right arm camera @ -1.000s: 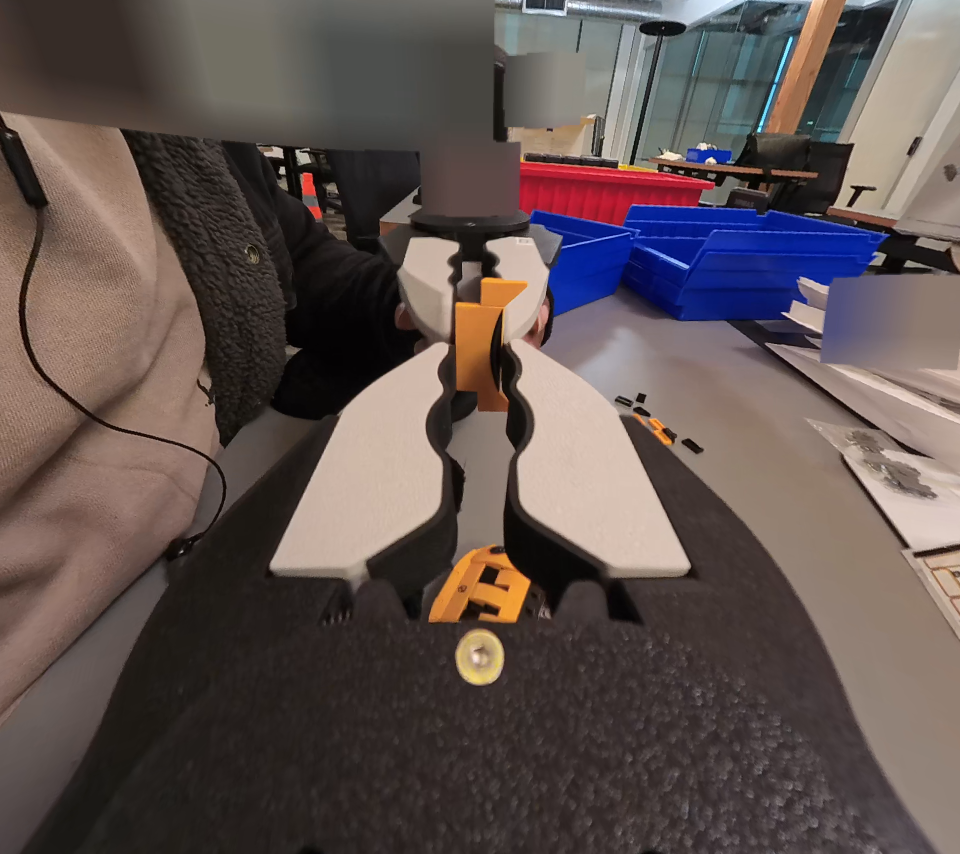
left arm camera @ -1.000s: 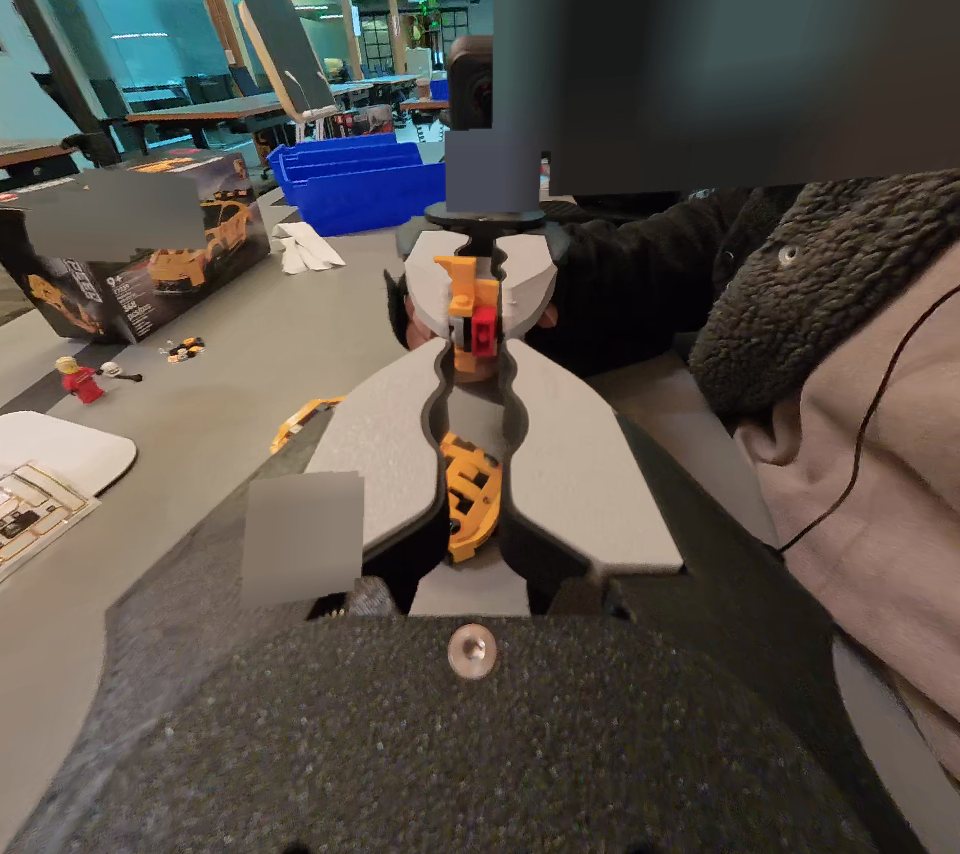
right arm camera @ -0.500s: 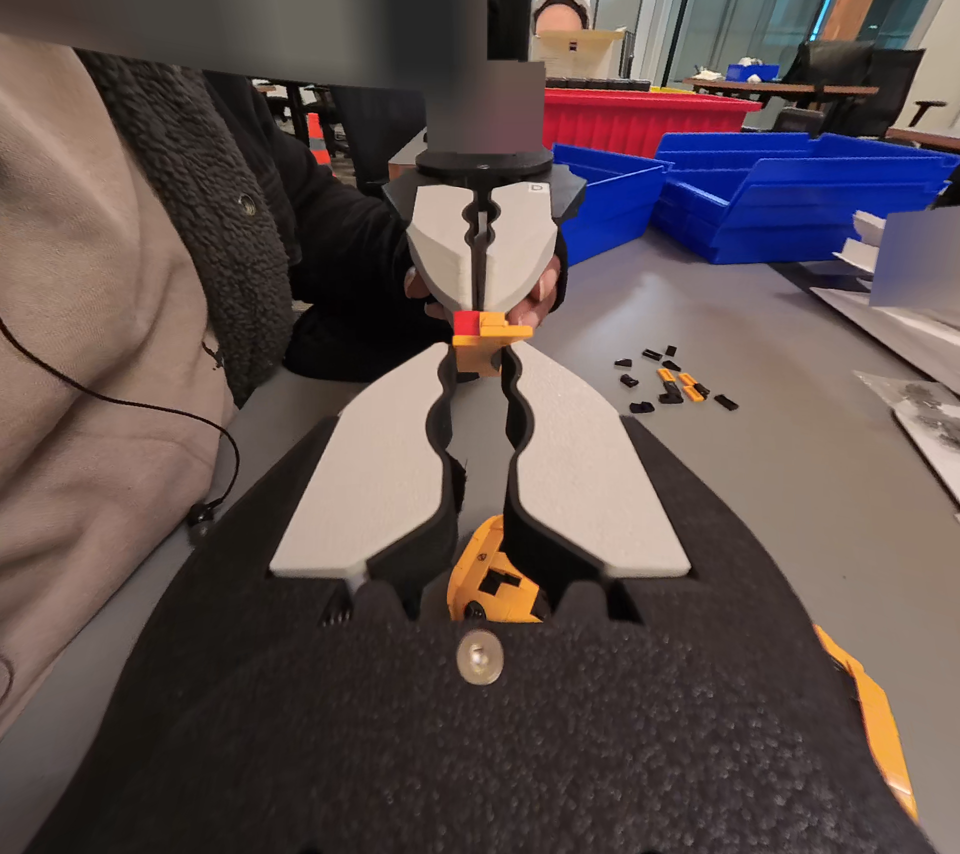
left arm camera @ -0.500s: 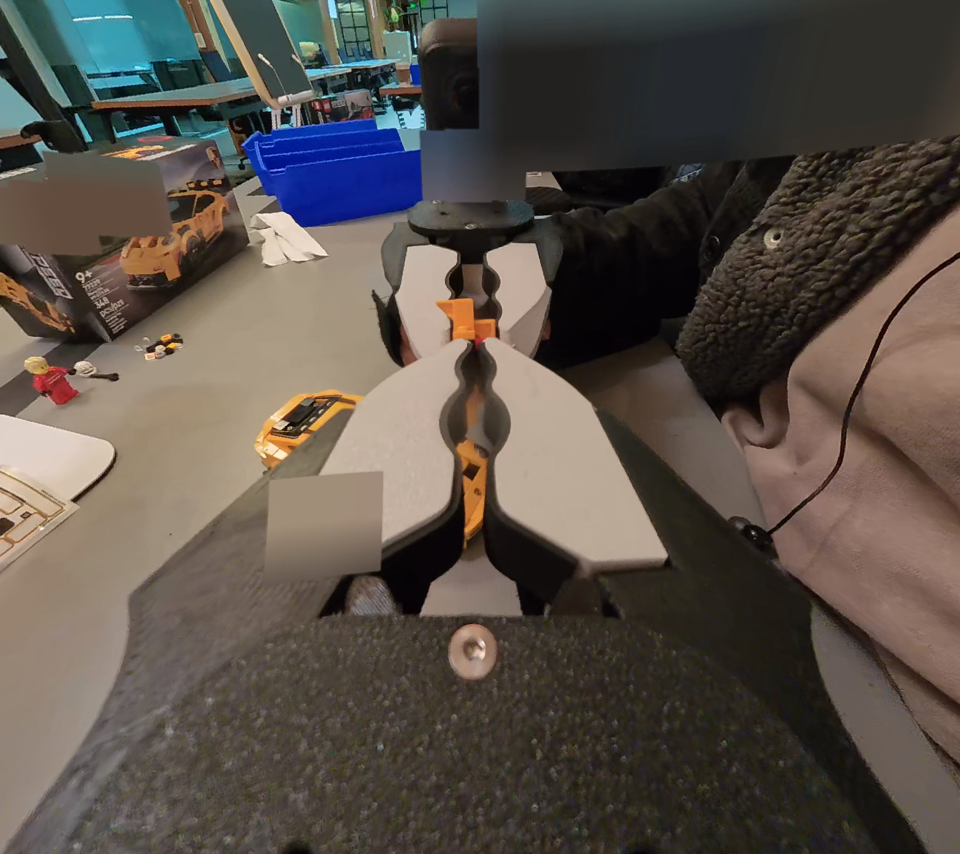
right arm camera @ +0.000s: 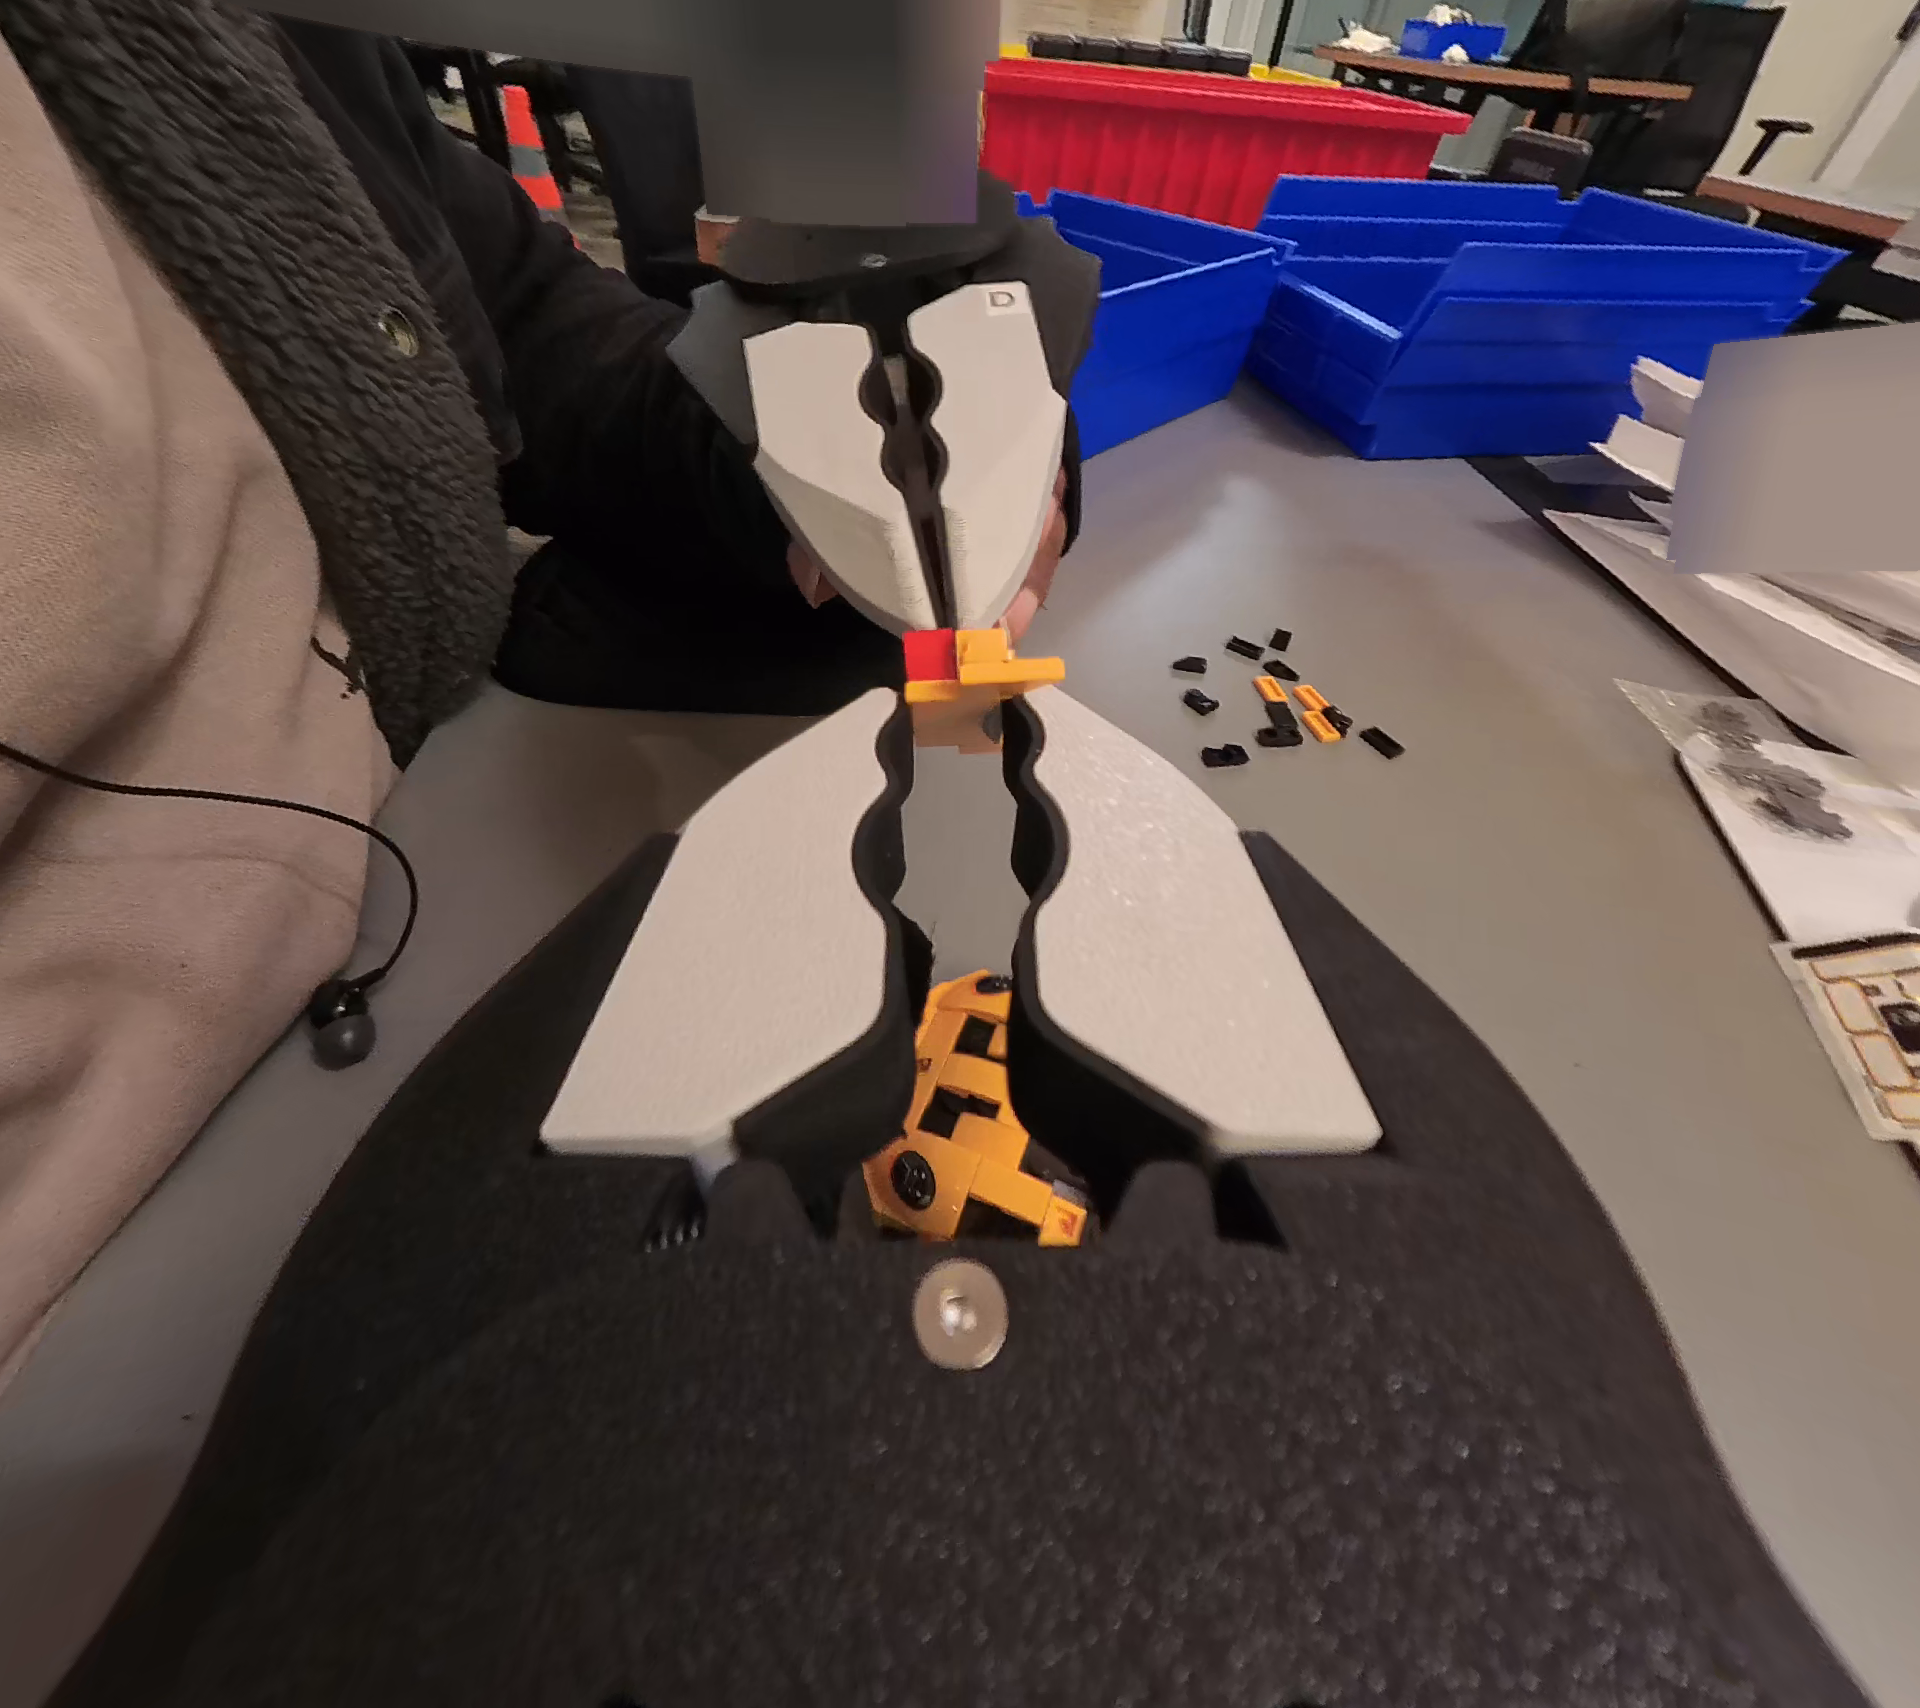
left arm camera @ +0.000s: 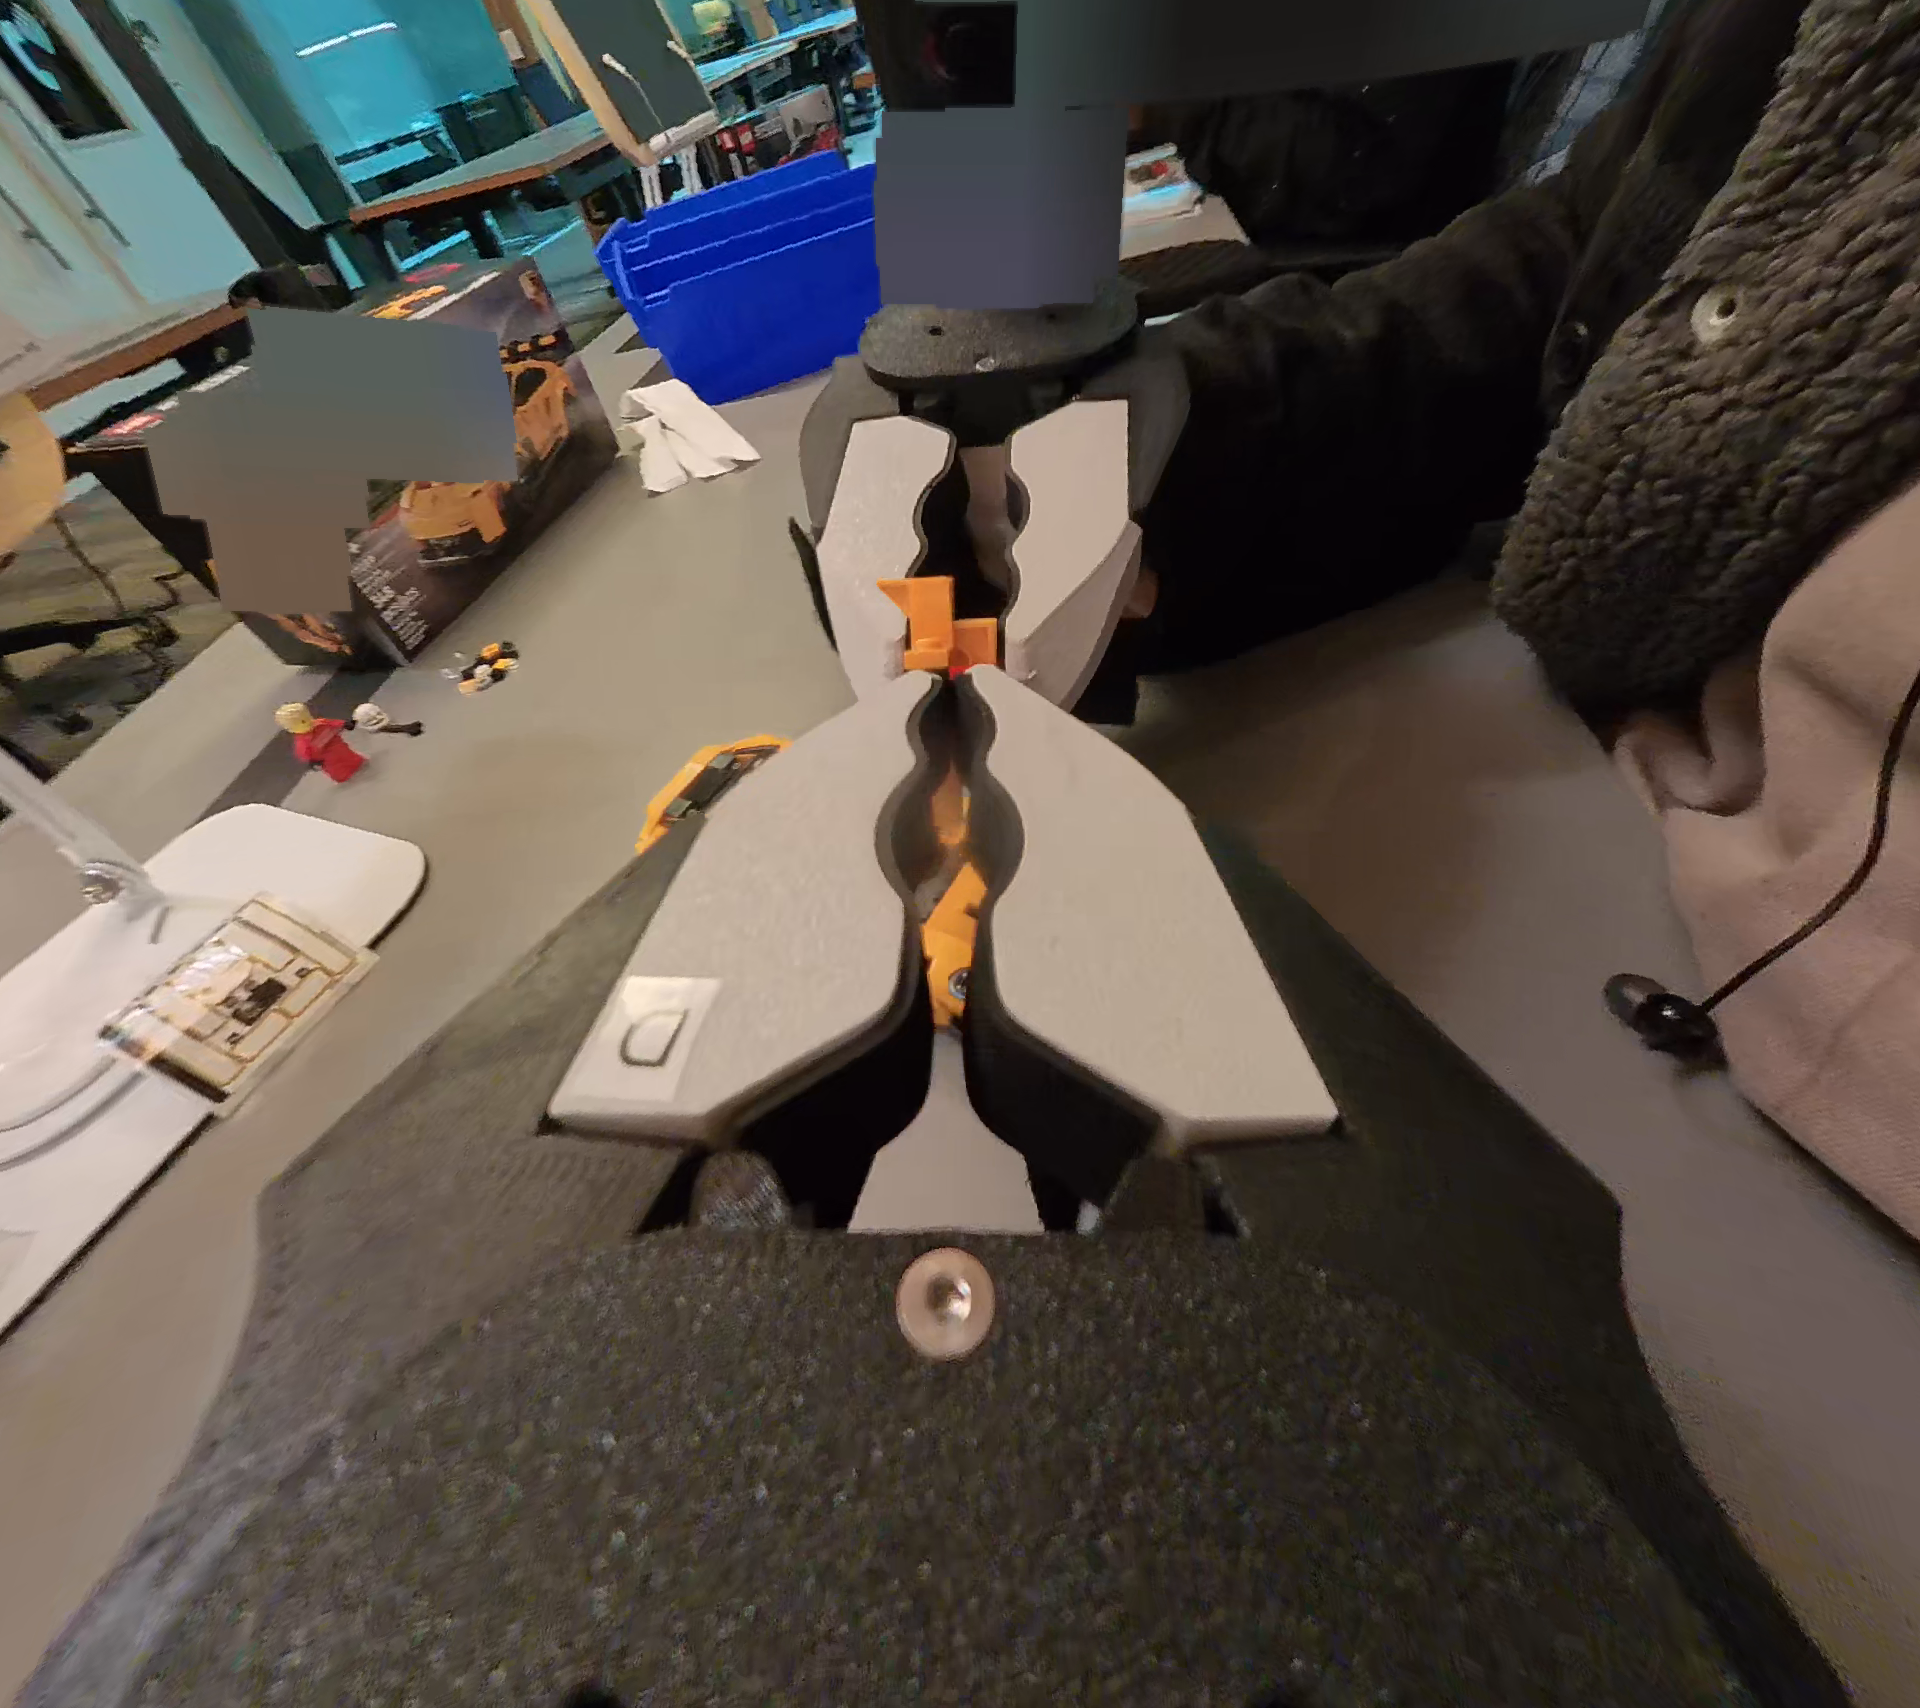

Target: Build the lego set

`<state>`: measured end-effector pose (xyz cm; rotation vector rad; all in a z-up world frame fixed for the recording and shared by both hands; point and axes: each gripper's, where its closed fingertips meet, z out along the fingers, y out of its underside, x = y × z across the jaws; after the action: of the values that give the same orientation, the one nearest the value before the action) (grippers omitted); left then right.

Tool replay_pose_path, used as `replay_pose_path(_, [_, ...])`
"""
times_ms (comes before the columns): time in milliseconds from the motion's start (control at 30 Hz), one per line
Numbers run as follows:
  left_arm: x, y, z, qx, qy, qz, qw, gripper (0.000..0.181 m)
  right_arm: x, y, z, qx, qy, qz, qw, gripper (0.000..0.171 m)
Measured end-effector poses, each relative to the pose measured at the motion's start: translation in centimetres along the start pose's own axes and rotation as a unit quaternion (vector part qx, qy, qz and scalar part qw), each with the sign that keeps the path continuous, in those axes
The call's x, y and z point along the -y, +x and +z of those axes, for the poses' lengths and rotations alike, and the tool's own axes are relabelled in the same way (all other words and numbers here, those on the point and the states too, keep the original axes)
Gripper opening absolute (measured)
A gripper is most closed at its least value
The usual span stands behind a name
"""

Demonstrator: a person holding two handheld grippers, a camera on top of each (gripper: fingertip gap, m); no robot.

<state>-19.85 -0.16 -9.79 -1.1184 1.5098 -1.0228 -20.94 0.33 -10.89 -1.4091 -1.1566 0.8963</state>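
Observation:
My right gripper (right arm camera: 956,718) is shut on a small orange assembly (right arm camera: 982,671) with a red brick (right arm camera: 928,652) on its side, held above the grey table. My left gripper (left arm camera: 951,690) faces it, shut, its tips touching the red brick from the far side. In the left wrist view the right gripper (left arm camera: 940,630) shows opposite with the orange assembly (left arm camera: 930,619) in it. In the right wrist view the left gripper (right arm camera: 940,619) shows opposite. The orange car body (right arm camera: 961,1128) lies on the table under both grippers, partly hidden; part of the car body (left arm camera: 707,780) also shows in the left wrist view.
The set's box (left arm camera: 457,495), a red minifigure (left arm camera: 322,739), a sticker sheet (left arm camera: 239,993) and blue bins (left arm camera: 758,276) lie to the left. Loose black and orange pieces (right arm camera: 1283,708), papers (right arm camera: 1766,619), blue bins (right arm camera: 1507,328) and a red bin (right arm camera: 1195,131) lie on the other side. The person's torso is close. Only a small space, under 4 cm, lies between the two pairs of fingers.
My left gripper has closed and moved up until its tips meet the red brick. The right gripper has turned the assembly and drawn nearer. Both have shifted over the car body.

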Motion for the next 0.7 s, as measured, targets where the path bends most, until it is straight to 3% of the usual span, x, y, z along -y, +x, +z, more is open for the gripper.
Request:
replay_pose_path(400, [-0.6, -0.5, 0.4, 0.06, -0.028, 0.075, 0.995, 0.001, -0.5, 0.8, 0.1, -0.026, -0.021, 0.013, 0.999, 0.017])
replay_pose_path(700, [-0.2, -1.2, 0.2, 0.074, -0.004, 0.051, 0.996, 0.0, -0.3, 1.3, 0.2, -0.036, -0.006, 0.026, 0.999, 0.017])
